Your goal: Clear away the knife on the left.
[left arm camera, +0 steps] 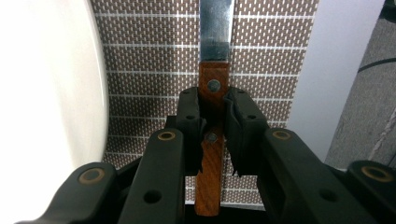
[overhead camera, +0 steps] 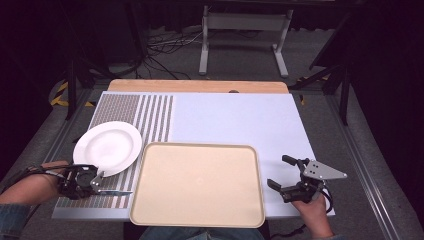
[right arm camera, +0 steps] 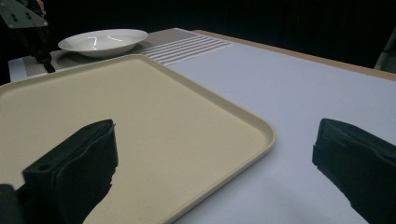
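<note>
At lower left of the high view, a knife [left arm camera: 214, 107] is clamped by the left gripper [overhead camera: 95, 182]. The right gripper [overhead camera: 285, 175] is held apart, empty. The tray [overhead camera: 197, 220] is bare, so placing seems not yet done.

No readable text, label, brand, number or sign anywhere
</note>
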A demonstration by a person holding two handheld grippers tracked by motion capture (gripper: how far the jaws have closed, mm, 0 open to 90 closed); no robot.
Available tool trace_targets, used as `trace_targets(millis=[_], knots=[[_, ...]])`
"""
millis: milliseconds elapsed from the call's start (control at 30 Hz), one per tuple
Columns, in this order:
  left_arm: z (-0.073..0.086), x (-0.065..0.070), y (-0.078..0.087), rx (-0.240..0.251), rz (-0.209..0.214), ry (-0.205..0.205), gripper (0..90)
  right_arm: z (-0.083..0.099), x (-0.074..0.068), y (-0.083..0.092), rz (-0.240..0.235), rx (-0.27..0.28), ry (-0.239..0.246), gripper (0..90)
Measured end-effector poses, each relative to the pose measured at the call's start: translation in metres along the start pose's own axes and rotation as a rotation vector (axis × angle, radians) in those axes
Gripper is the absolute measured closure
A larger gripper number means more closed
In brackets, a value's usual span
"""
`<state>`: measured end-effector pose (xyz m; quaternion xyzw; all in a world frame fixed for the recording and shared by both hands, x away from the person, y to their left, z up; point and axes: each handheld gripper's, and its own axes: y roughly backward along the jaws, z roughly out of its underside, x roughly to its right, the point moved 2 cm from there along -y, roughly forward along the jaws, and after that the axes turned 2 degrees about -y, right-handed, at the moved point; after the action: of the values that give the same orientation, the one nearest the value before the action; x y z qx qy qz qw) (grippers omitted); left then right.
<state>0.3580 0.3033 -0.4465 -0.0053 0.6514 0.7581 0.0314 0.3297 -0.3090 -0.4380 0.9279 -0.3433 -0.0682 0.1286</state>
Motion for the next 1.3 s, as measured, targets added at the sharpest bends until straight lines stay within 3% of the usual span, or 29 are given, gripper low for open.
trace_targets(millis=[200,267,400,467,533,600,633,833,867,1000,1033,1300], knots=[[0.0,0.0,0.001,0.0,0.013,0.0,77.1,0.0,0.0,-0.001,-0.003,0.0,-0.002,0.7],[0.001,0.002,-0.001,0.015,-0.007,0.022,77.2,0.0,0.0,0.0,-0.002,0.0,-0.003,0.6],[0.001,0.004,0.001,0.016,-0.032,0.007,77.5,0.0,0.0,-0.001,-0.002,-0.001,-0.002,0.7],[0.001,0.004,0.004,0.013,-0.035,0.012,77.5,0.0,0.0,0.0,-0.001,-0.001,-0.002,0.6],[0.001,0.007,0.011,0.048,-0.036,0.035,77.5,0.0,0.0,0.0,0.0,-0.001,-0.004,0.7],[0.001,0.006,0.021,0.019,-0.054,0.012,77.5,0.0,0.0,-0.001,-0.001,-0.001,-0.003,0.7],[0.001,0.006,0.024,0.054,-0.061,0.022,77.5,0.0,0.0,-0.001,-0.002,-0.003,-0.002,0.6],[0.0,0.009,0.047,0.068,-0.062,0.086,77.4,0.0,0.0,0.0,-0.004,0.0,-0.002,0.7],[-0.001,0.008,0.049,0.079,-0.054,0.082,77.4,0.0,0.0,0.0,-0.004,0.0,-0.002,0.7],[-0.005,0.009,0.058,0.098,-0.031,0.144,77.4,0.0,0.0,0.0,-0.005,0.001,-0.002,0.6],[-0.005,0.008,0.06,0.102,-0.027,0.143,77.4,0.0,0.0,0.0,-0.005,0.0,-0.002,0.7],[-0.014,0.003,0.071,0.186,0.039,0.281,77.3,0.0,0.0,-0.001,-0.006,-0.005,-0.001,0.8]])
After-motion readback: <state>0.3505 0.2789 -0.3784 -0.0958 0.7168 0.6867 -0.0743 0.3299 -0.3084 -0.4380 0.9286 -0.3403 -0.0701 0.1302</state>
